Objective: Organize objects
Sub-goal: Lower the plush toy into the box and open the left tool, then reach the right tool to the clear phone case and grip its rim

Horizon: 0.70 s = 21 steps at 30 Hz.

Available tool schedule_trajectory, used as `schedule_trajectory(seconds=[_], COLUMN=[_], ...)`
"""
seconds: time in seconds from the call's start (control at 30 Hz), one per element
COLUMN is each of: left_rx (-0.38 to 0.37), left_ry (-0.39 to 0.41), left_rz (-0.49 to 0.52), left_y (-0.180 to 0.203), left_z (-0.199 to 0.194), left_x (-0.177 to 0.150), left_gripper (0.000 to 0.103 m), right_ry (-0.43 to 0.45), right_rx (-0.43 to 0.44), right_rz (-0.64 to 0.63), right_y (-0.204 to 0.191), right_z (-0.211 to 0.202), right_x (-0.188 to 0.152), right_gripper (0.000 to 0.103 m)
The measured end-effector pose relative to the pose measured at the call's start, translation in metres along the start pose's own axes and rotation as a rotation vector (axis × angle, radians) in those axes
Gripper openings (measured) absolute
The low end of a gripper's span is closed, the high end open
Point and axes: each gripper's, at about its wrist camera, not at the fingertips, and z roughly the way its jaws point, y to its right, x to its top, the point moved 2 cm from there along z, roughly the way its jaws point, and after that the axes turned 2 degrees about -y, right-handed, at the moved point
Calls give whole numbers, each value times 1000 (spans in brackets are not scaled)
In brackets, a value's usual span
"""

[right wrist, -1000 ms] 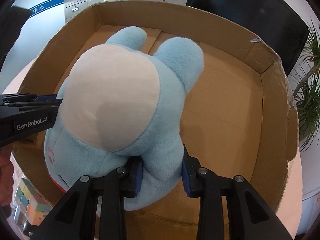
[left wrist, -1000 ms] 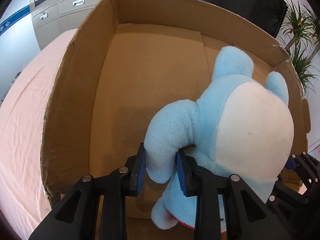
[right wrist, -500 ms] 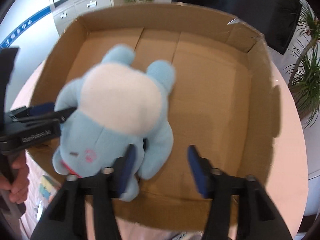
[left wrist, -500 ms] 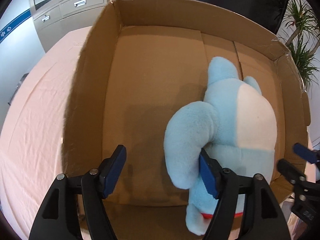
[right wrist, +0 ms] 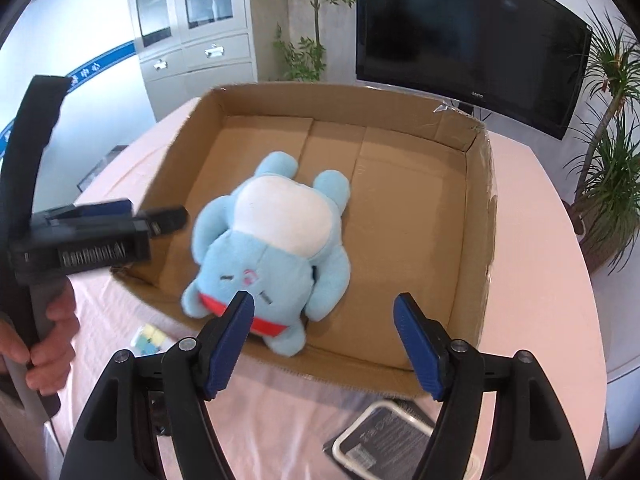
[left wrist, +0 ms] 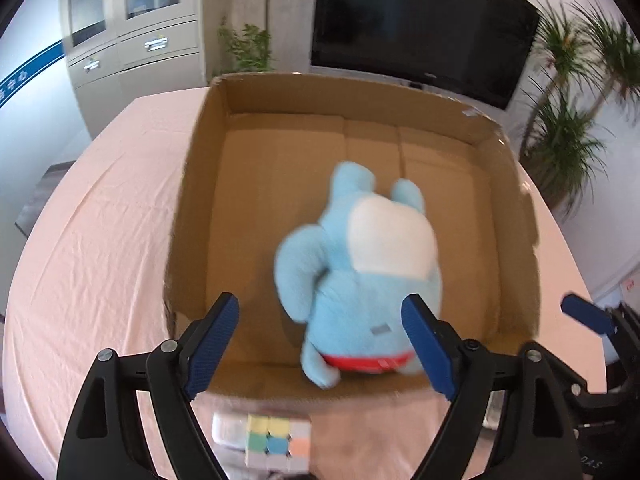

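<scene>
Blue plush toy with a cream belly and red collar (right wrist: 276, 248) lies on its back on the floor of the shallow open brown cardboard box (right wrist: 478, 216), toward the near-left part. Right half and far strip of the box floor are bare; walls low on all four sides.

Left gripper (left wrist: 320, 344): jaws have just been opening and stand spread, nothing between the blue pads, above the near wall. Right gripper (right wrist: 324, 344): jaws likewise just been opening, spread wide, clear of the toy, over the near edge.

Box sits on a table under a pale pink cloth (left wrist: 100, 240), with open cloth to the left and right of it. In front of the near wall: pastel-coloured puzzle cube (left wrist: 278, 442); dark flat packet with a white border (right wrist: 384, 438), print too small to read.

Person's hand (right wrist: 48, 340) grips the left tool's handle. Its side reads roughly "GenRobot.AI", blurred. Behind: black screen (right wrist: 472, 36), grey cabinet (right wrist: 192, 36), potted plants (right wrist: 608, 184).
</scene>
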Motion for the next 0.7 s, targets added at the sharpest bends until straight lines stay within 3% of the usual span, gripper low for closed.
schedule_trajectory(seconds=[0.2,0.4,0.53,0.7], left_rx=[-43,-194,-246,-265], left_ry=[57,22,-1,-17], left_rz=[142,157,208,295], left_y=[34,68,94,129], left_z=[-21,-26,-25,-16], left_x=[-40,-75,-92,-108], left_gripper=[83,84,84,84], right_ry=[49,74,52,19], right_rx=[-2,-3,-97,-91], right_rz=[6,136,205,330], right_y=[7,45,79,122], right_z=[-26,-48,-52,-49], right_x=[-34,-86,-129,-178], right_gripper=[84,85,86,86])
